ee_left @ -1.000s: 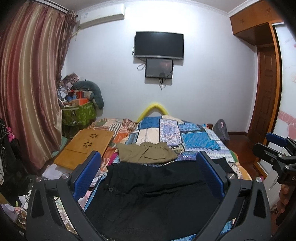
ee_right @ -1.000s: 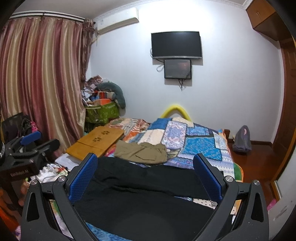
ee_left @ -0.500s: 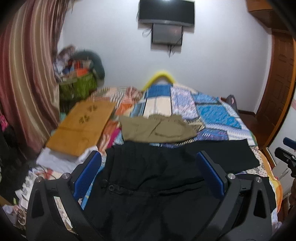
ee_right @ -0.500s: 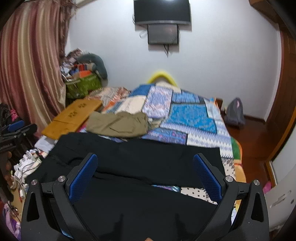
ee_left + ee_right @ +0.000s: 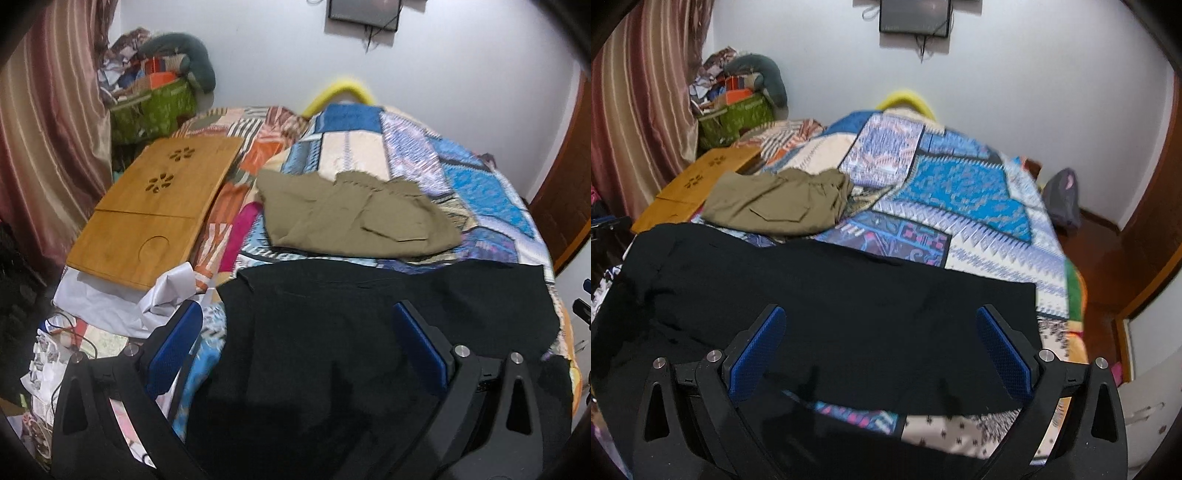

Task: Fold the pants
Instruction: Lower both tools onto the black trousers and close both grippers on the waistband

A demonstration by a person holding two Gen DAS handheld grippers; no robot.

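Black pants [image 5: 369, 325] lie spread flat across the near end of the bed, legs running to the right [image 5: 849, 306]. My left gripper [image 5: 297, 317] hovers open above their waist end at the left, nothing between its blue pads. My right gripper [image 5: 881, 317] hangs open above the leg part, near the hem at the right, also holding nothing. Further up the bed lie folded olive-green pants [image 5: 354, 218], seen as well in the right wrist view [image 5: 779, 203].
A patchwork quilt [image 5: 960, 192] covers the bed. A wooden lap tray [image 5: 155, 210] rests at the bed's left edge, over white cloth and papers [image 5: 110, 306]. A green basket of clutter [image 5: 151, 107] and striped curtains [image 5: 44, 129] stand left; a wooden door [image 5: 1152, 240] right.
Both grippers have tilted downward and moved closer over the black pants; the TV and upper wall have slid out of view. Both stay open.
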